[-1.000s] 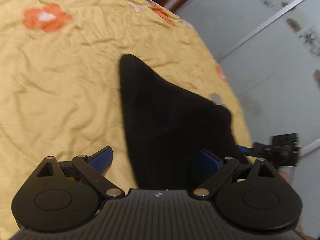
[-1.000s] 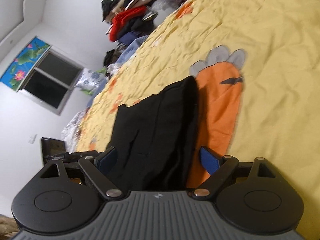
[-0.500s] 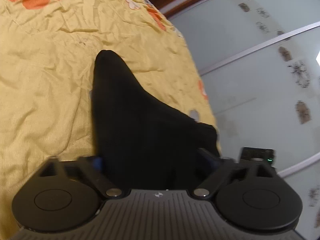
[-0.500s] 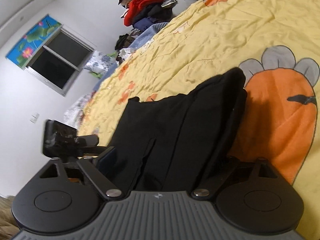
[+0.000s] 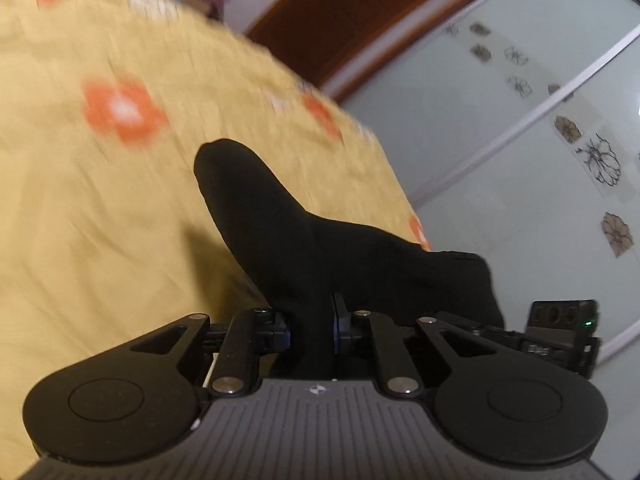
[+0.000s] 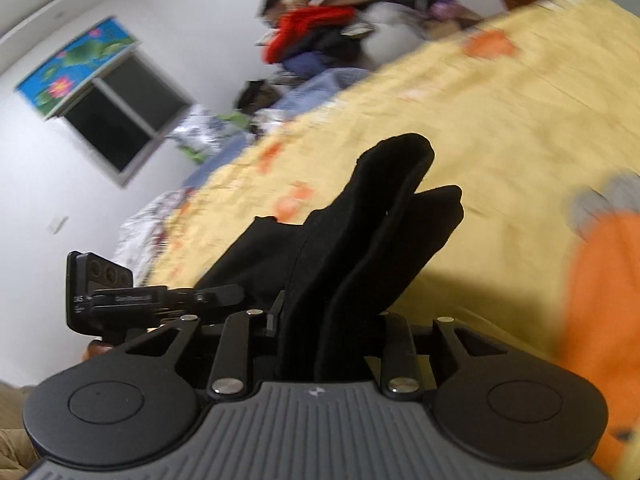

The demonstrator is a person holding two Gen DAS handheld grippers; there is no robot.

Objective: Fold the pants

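Pants (image 5: 288, 240), black and soft, lie on the yellow bedspread (image 5: 100, 208) with their near edge raised, and they will sag and drape wherever you leave them unsupported. Your left gripper (image 5: 311, 326) and right gripper (image 6: 326, 320) have just been closing, and each now pinches bunched cloth at that near edge, so carry both corners evenly. No containers show, only a far heap of clothes (image 6: 320, 36).
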